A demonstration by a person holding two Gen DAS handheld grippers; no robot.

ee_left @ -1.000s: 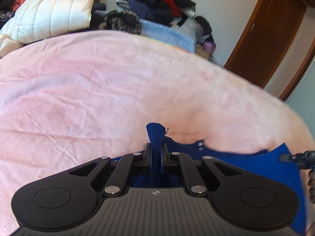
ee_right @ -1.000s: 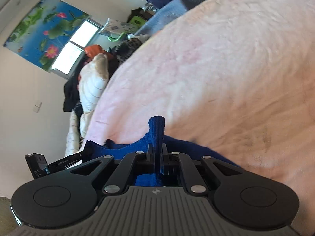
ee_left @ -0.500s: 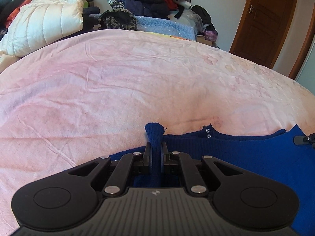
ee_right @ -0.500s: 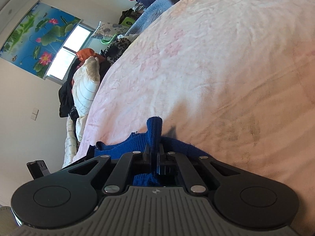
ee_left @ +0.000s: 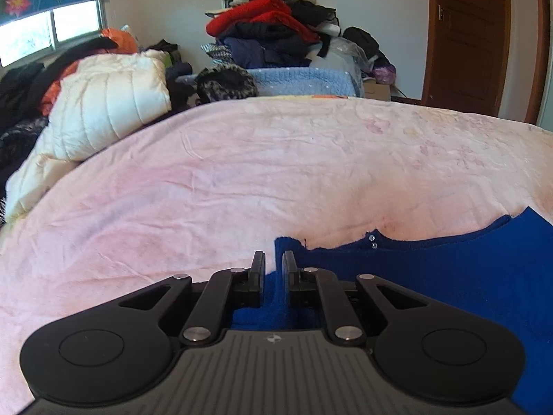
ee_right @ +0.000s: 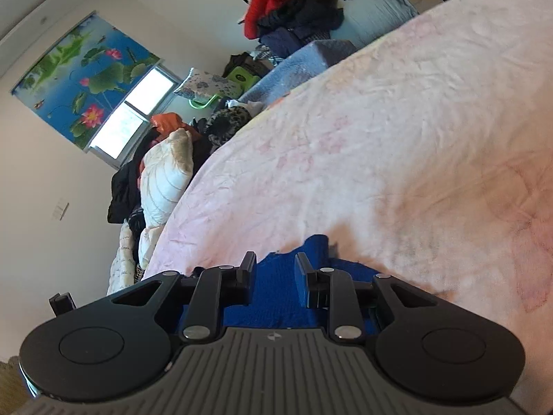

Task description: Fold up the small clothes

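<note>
A dark blue knit garment (ee_left: 432, 276) lies flat on the pink blanket (ee_left: 276, 173) of a bed, with two small studs (ee_left: 372, 242) at its neckline. My left gripper (ee_left: 274, 256) hovers over its left corner. Its jaws are opening to a narrow slit, and blanket and cloth show through the gap with nothing pinched. In the right wrist view my right gripper (ee_right: 274, 259) is opening wider above the garment (ee_right: 276, 297). A raised blue fold (ee_right: 316, 245) sits just past its right fingertip, untouched. A black part of the other gripper (ee_right: 62, 302) shows at the far left.
A white puffer jacket (ee_left: 107, 103) and dark clothes lie at the bed's far left. A tall pile of clothes (ee_left: 276, 31) and a light blue blanket (ee_left: 304, 81) stand beyond the far edge. A brown door (ee_left: 466, 34) is at the right.
Both grippers were shut on upright pinches of blue cloth. Now both have parted and drawn back and up, and the cloth has dropped flat onto the blanket.
</note>
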